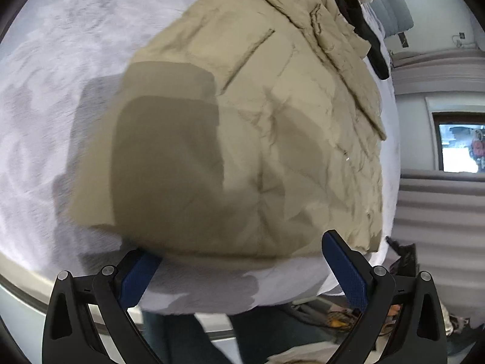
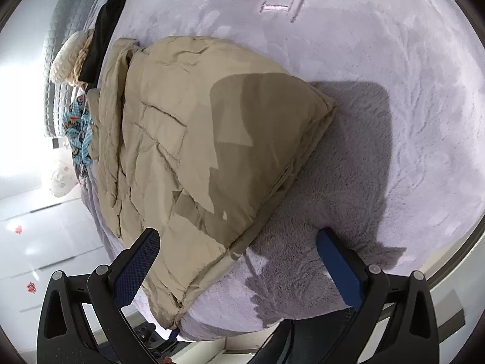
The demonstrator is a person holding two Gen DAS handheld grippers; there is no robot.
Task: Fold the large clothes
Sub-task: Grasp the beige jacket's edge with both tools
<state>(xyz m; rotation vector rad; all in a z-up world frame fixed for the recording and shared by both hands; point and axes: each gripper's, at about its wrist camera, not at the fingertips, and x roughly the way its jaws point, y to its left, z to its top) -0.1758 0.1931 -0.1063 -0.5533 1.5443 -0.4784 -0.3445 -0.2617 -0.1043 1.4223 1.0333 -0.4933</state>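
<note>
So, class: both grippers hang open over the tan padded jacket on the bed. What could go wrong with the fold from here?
1. The jacket is thick and puffy, so a pinch by the open right gripper may catch only the top layer.
2. Its near edge lies close to the edge of the bed cover; a pull toward the person could drag it off.
3. The black garment touches the jacket's far end and may get dragged along.

Folded jacket (image 1: 257, 127) lies on the blanket (image 1: 60, 60), near its edge
</note>
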